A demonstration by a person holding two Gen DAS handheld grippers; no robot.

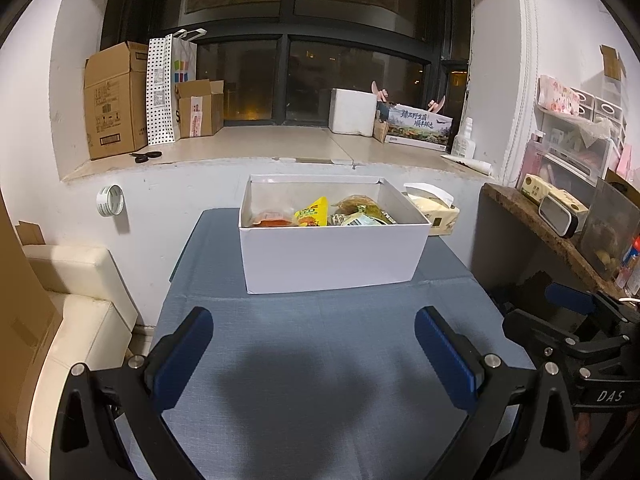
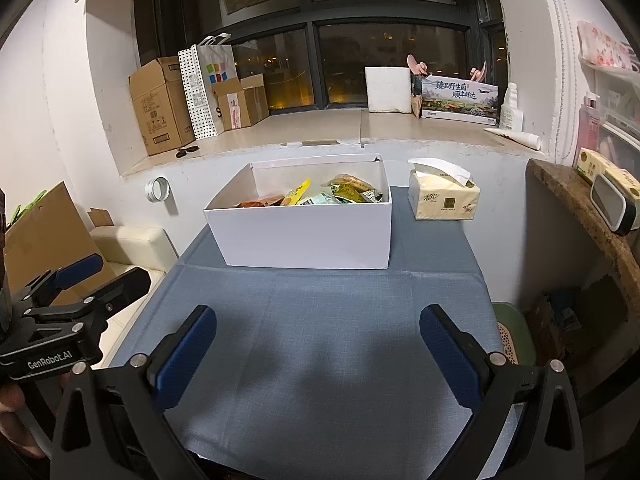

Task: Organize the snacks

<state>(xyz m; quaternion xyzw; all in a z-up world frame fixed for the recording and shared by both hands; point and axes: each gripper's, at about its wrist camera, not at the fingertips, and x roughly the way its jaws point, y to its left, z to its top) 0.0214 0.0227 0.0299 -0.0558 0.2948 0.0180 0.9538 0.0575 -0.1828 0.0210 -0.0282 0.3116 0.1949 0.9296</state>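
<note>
A white open box [image 1: 328,256] [image 2: 304,236] stands at the far side of a table with a blue-grey cloth [image 1: 320,360] [image 2: 328,340]. Several snack packets lie inside it, among them a yellow one [image 1: 314,211] [image 2: 298,192], an orange-red one [image 1: 272,220] and green ones [image 1: 360,218] [image 2: 352,194]. My left gripper [image 1: 314,356] is open and empty over the near cloth, well short of the box. My right gripper [image 2: 318,354] is open and empty too. Each gripper shows at the edge of the other's view.
A tissue pack [image 2: 442,196] [image 1: 434,212] sits right of the box. A window sill behind holds cardboard boxes [image 1: 116,100], a paper bag [image 2: 208,88], scissors [image 1: 145,156] and a foam box [image 2: 388,90]. A cream seat [image 1: 76,320] is at left, a wooden shelf [image 2: 592,216] at right.
</note>
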